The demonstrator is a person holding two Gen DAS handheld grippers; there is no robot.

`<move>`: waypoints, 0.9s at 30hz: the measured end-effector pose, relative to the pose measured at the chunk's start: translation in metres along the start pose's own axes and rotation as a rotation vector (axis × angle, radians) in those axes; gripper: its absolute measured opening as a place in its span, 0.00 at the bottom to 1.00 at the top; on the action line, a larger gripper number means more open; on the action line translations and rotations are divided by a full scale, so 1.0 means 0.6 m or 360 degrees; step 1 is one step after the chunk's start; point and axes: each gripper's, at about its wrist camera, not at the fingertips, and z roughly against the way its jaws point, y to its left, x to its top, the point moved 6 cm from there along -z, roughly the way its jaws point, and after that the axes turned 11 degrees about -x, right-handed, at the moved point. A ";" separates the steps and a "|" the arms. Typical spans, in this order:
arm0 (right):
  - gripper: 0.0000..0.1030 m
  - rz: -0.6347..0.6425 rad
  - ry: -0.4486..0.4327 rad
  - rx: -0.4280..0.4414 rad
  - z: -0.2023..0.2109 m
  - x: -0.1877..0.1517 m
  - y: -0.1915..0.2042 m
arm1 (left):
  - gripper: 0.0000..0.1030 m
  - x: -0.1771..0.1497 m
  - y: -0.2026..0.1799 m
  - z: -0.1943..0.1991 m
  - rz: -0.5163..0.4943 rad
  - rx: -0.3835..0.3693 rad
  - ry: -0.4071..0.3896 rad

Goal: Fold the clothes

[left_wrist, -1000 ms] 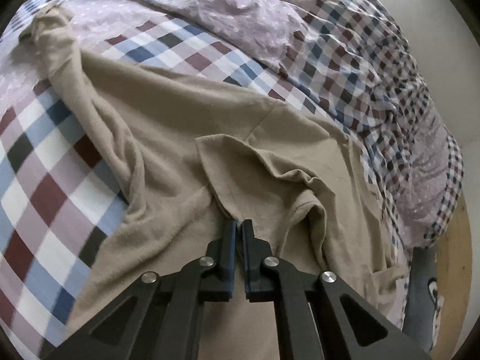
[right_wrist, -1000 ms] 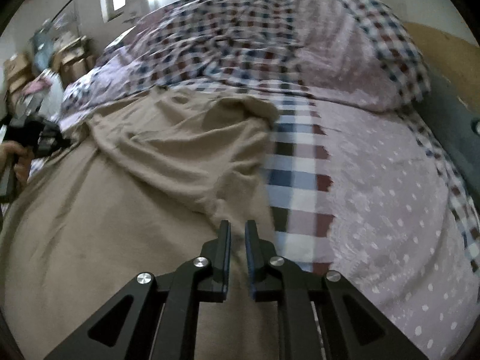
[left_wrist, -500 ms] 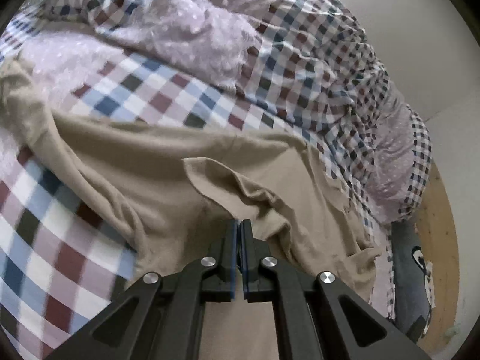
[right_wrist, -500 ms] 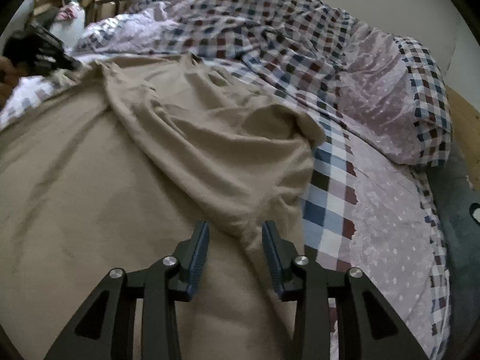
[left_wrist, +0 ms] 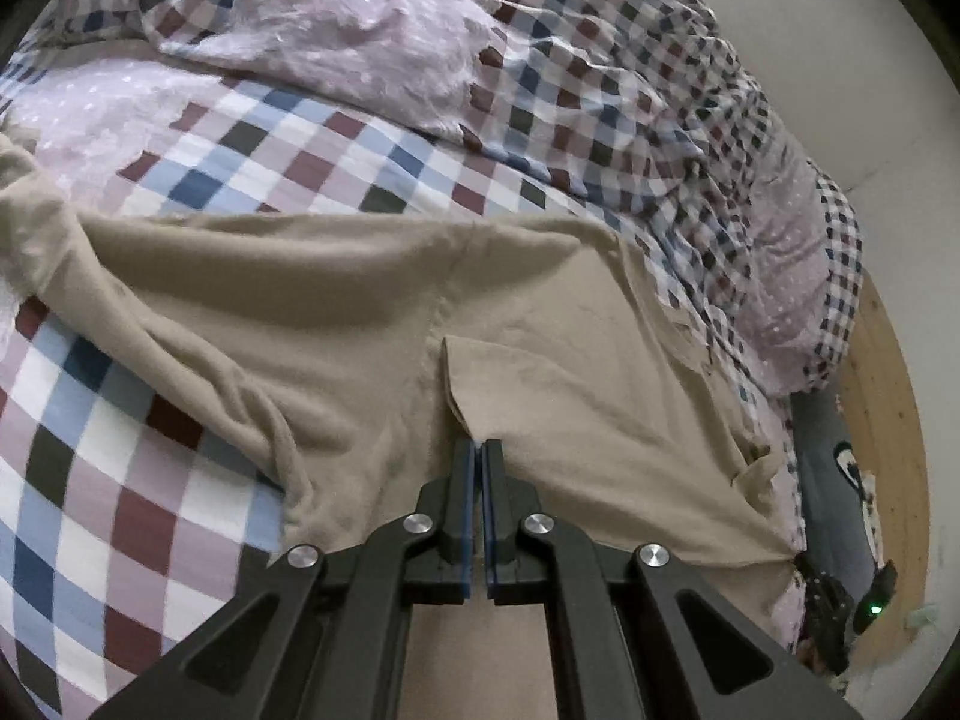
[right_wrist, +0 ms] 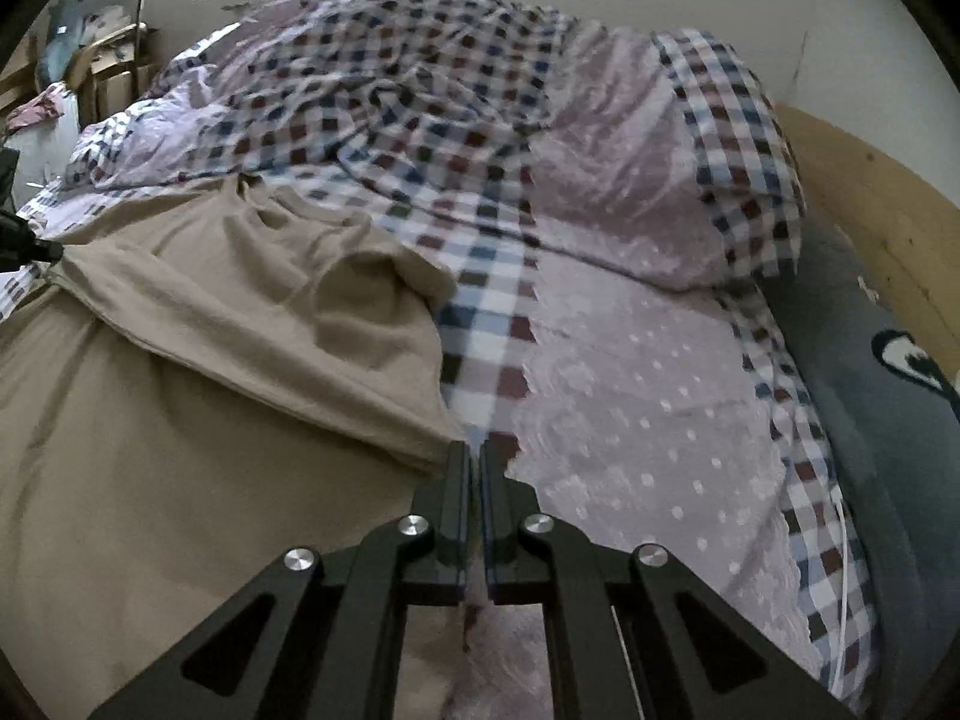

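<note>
A beige shirt (left_wrist: 336, 300) lies spread on the checked bed sheet (left_wrist: 120, 516). My left gripper (left_wrist: 478, 447) is shut on a fold of the shirt's edge and pulls the cloth taut. In the right wrist view the shirt (right_wrist: 198, 324) covers the left half, with a folded layer on top. My right gripper (right_wrist: 474, 450) is shut on the corner of that folded layer at the shirt's right edge. The left gripper (right_wrist: 24, 249) shows at the far left, holding the other end. The right gripper (left_wrist: 834, 606) shows small at the lower right of the left wrist view.
A rumpled checked and dotted duvet (right_wrist: 420, 96) is heaped at the back of the bed. A grey pillow (right_wrist: 870, 360) lies along the wooden headboard (right_wrist: 888, 198) on the right. Cluttered shelves (right_wrist: 78, 66) stand beyond the bed at the far left.
My right gripper opened, moved to the shirt's right edge and shut on the corner. The left gripper stayed shut on the cloth, and the fold ahead of it has stretched flat.
</note>
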 end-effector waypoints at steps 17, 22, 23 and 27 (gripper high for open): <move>0.51 -0.0747 0.0234 0.0696 -0.093 0.114 -0.045 | 0.59 -0.106 -0.025 0.102 -0.0023 -0.0078 -0.0259; 0.51 -0.0719 0.0414 0.0686 -0.198 0.148 -0.021 | 0.60 -0.175 -0.090 0.119 -0.0081 -0.0251 -0.0301; 0.51 -0.0705 0.0434 0.0677 -0.212 0.154 -0.018 | 0.60 -0.185 -0.097 0.115 -0.0054 -0.0293 -0.0309; 0.51 -0.0595 0.0516 0.0650 -0.259 0.169 0.002 | 0.60 -0.217 -0.113 0.074 0.0028 -0.0452 -0.0291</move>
